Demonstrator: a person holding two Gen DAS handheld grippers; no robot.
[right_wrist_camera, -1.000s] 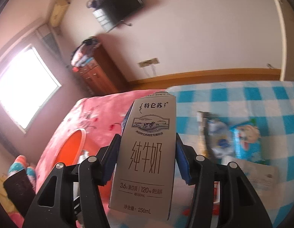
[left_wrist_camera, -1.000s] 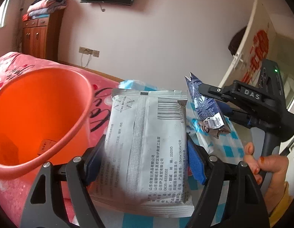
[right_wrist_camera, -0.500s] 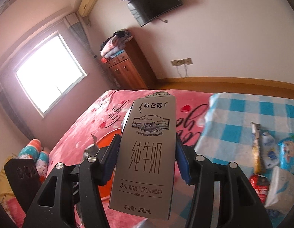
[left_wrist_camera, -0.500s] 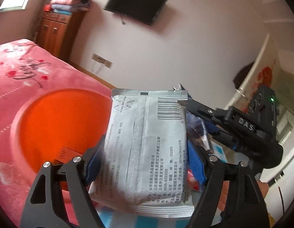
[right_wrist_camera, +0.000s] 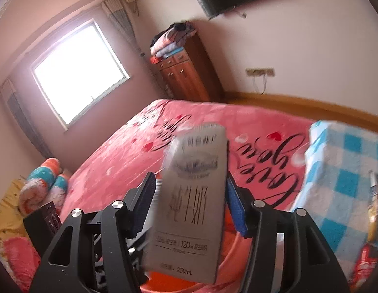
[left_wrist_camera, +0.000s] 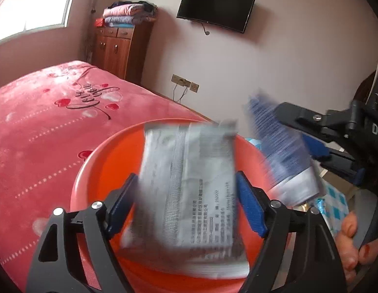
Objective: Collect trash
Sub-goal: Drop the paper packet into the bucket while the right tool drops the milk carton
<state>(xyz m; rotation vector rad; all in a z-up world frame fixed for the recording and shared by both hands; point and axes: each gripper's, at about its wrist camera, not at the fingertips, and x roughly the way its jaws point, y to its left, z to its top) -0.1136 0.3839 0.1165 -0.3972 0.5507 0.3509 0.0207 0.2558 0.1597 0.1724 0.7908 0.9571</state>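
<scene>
Swung over the orange basin [left_wrist_camera: 103, 163] and just eased open: left gripper [left_wrist_camera: 186, 205] wide about the grey pouch [left_wrist_camera: 189, 171], right gripper [right_wrist_camera: 190, 204] narrower about the milk carton [right_wrist_camera: 193, 219], pads off both. Probably means two pieces binned (blurred, tilting, seemingly dropping). Flat crinkled printed foil; stiff silver-grey box, dark lettering.

Tilted pouch [left_wrist_camera: 189, 185], carton [right_wrist_camera: 191, 205] — over basin [left_wrist_camera: 110, 156]
</scene>
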